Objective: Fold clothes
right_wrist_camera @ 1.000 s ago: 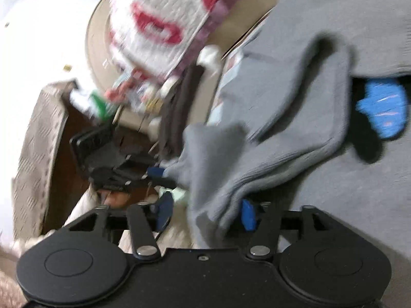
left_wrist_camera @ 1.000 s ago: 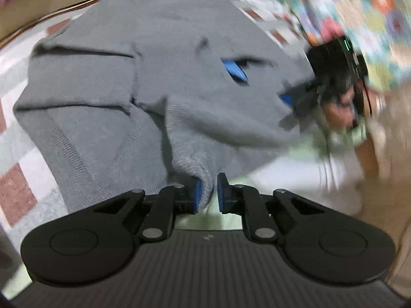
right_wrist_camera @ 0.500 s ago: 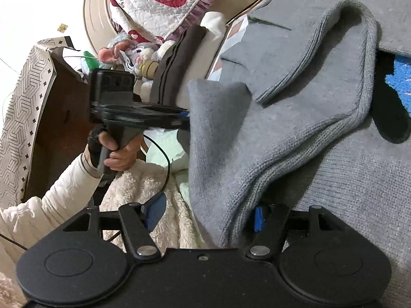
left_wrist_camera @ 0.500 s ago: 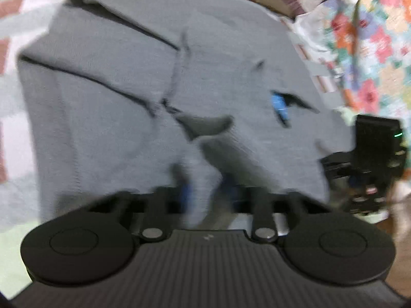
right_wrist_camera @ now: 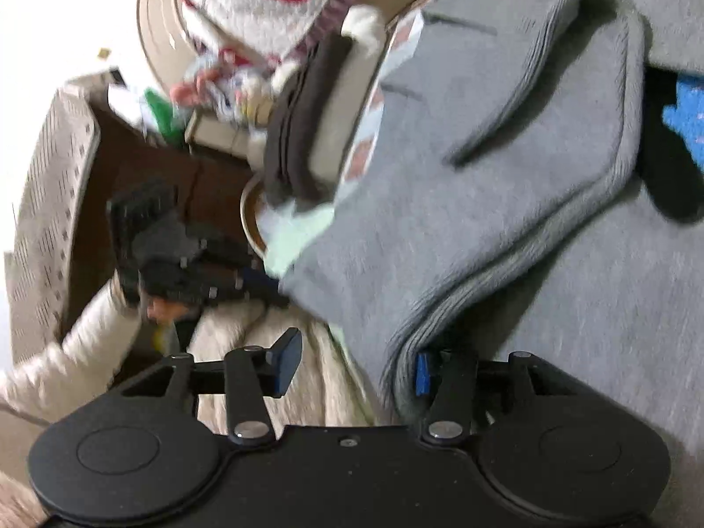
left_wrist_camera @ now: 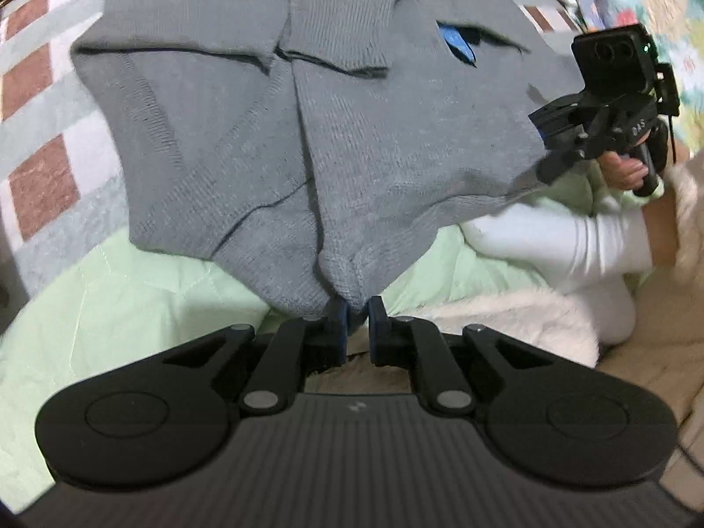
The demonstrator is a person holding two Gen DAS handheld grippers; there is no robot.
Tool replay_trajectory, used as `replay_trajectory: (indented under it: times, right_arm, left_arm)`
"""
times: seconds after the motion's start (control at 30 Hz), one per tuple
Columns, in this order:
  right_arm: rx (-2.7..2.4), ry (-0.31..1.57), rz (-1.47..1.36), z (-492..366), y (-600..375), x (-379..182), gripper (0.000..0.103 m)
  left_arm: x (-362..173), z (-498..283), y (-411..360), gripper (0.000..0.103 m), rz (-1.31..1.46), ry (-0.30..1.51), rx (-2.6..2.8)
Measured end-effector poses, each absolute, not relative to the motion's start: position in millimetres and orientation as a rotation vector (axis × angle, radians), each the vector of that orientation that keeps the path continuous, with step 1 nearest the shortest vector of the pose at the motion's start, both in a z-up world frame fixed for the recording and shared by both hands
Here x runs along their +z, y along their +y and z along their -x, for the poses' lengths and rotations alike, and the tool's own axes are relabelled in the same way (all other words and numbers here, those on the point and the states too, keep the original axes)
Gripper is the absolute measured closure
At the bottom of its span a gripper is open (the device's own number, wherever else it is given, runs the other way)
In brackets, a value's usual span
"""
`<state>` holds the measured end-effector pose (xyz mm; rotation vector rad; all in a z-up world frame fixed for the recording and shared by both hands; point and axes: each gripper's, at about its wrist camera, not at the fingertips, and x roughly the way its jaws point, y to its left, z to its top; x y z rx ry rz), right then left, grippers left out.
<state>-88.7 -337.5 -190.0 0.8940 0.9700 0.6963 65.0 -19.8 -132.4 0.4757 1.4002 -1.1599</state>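
A grey knitted sweater (left_wrist_camera: 361, 132) lies spread on the bed with both sleeves folded across its front; a blue patch (left_wrist_camera: 457, 42) shows at its neck. My left gripper (left_wrist_camera: 356, 312) is shut on the near corner of the hem. In the right wrist view the sweater (right_wrist_camera: 506, 185) has its ribbed edge lying between the fingers of my right gripper (right_wrist_camera: 354, 367). Its jaws are closing; the cloth rests against the right pad (right_wrist_camera: 422, 372), and the left pad (right_wrist_camera: 286, 361) stands clear. Each view shows the other gripper at the sweater's far corner, right gripper (left_wrist_camera: 607, 101) and left gripper (right_wrist_camera: 189, 259).
A checked red-brown and grey sheet (left_wrist_camera: 39, 176) lies under the sweater, with a pale green quilt (left_wrist_camera: 110, 308) at the near edge. A person's white sleeve (left_wrist_camera: 550, 237) and fluffy cream fabric (left_wrist_camera: 506, 321) are at the right. Folded dark clothes (right_wrist_camera: 299, 132) and a brown cabinet (right_wrist_camera: 145, 167) stand beyond.
My left gripper kept its grip and drew the sweater's corner out over the green quilt, smoothing the cloth. The right jaws have narrowed around the ribbed edge. In the right view the left hand sank lower.
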Motion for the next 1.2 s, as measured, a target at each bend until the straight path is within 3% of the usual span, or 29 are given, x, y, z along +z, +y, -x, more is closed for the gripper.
replay_trajectory:
  times: [0.07,0.2,0.4,0.53,0.57,0.63,0.67,0.7,0.77,1.07,1.2]
  right_arm:
    - [0.703,0.985,-0.852,90,-333,-191,0.048]
    - [0.684,0.966,-0.795,88,-330,-188,0.049]
    - [0.67,0.922,-0.732,84,-321,-186,0.047]
    - [0.777,0.949,-0.749,84,-318,-184,0.046]
    - [0.794,0.955,-0.756,84,-316,-184,0.044]
    - [0.812,0.955,-0.749,84,-313,-182,0.045]
    - [0.816,0.958,-0.746,84,-312,-181,0.05]
    - [0.822,0.973,-0.759,83,-311,-182,0.064]
    - [0.836,1.029,-0.827,83,-314,-186,0.08]
    - [0.773,1.19,-0.763,88,-306,-197,0.088]
    - [0.787,1.141,-0.793,92,-309,-190,0.087]
  left_arm:
    - [-131,-68,-23,0.09,-0.473,1.375,-1.169]
    - [-124,-72,-32,0.055,-0.44,1.306,-1.194]
    - [-141,-82,-45,0.041,-0.333,1.298,-1.165]
    - [-161,-99,-54,0.039,-0.189,1.385,-1.107]
    - [-162,-102,-55,0.043,-0.155,1.39,-1.114]
    - [-162,-102,-59,0.081,-0.123,1.392,-1.167]
    - [-160,-97,-63,0.099,-0.154,1.4,-1.208]
    - [-159,-89,-67,0.099,-0.21,1.417,-1.224]
    - [-155,-74,-69,0.1,-0.327,1.461,-1.234]
    - [-176,-45,-80,0.097,-0.586,1.515,-1.186]
    - [-176,-38,-91,0.095,-0.641,1.484,-1.19]
